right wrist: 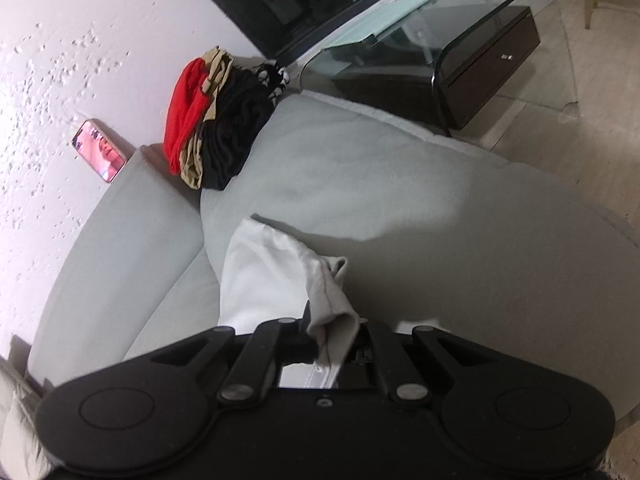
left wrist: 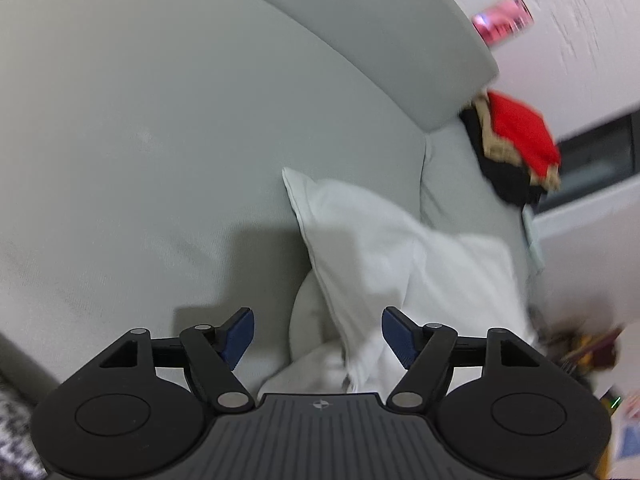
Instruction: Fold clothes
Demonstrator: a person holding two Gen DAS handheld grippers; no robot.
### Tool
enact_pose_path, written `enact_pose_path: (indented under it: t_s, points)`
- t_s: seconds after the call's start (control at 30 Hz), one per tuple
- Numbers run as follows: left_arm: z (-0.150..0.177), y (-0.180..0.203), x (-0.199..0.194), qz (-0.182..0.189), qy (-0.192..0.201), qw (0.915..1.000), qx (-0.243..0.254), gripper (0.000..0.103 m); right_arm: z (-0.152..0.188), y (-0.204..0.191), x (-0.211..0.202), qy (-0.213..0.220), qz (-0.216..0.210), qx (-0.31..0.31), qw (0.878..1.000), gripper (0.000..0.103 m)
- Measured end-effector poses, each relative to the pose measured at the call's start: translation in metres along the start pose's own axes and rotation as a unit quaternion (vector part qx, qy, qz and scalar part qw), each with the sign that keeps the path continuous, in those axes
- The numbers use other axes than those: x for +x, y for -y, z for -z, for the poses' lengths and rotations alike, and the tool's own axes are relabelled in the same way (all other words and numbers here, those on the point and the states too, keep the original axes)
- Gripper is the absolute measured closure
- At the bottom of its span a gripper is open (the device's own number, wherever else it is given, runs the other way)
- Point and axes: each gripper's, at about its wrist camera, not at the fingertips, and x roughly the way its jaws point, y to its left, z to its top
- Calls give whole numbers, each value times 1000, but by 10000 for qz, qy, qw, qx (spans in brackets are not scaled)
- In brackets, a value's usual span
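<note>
one white garment (right wrist: 264, 276), at lower centre on the sofa (right wrist: 380, 184), is clamped in the right gripper (right wrist: 334, 340) jaws, while the left gripper (left wrist: 318, 336), jaws apart and empty, is best closed on a free edge.

white garment (right wrist: 260, 272) | pale grey sofa (right wrist: 360, 184) | red, tan, black clothes pile (right wrist: 212, 120) | blue gripper pads (left wrist: 240, 334)

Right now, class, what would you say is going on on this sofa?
A person is folding laundry with a handheld gripper in each hand. The right gripper is shut on an edge of a white garment lying on the grey sofa. The left gripper hangs over the same cloth with its jaws open, holding nothing. A pile of folded clothes sits at the sofa's far end.
</note>
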Motion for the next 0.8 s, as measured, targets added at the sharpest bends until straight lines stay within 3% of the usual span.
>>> enact_pose_path:
  t_s: [0.2, 0.4, 0.5, 0.57, 0.63, 0.8]
  points:
    - [-40, -16, 43, -4, 68, 9989, -464, 35, 5, 6, 3, -213, -99, -118, 9997, 98]
    - [-70, -22, 80, 326, 92, 9977, -590, 36, 7, 4, 7, -254, -114, -299, 9992, 98]
    - [-79, -16, 92, 246, 174, 9986, -436, 51, 9, 7, 9, -245, -147, -222, 9993, 98]
    - [-83, -17, 94, 136, 211, 9989, -403, 78, 11, 10, 10, -229, -186, -153, 9994, 98]
    - [-85, -21, 93, 104, 217, 9988, -422, 96, 12, 13, 11, -224, -247, -89, 9994, 98]
    - [-89, -16, 91, 156, 202, 9992, -315, 98, 13, 11, 12, -274, -263, -102, 9992, 98]
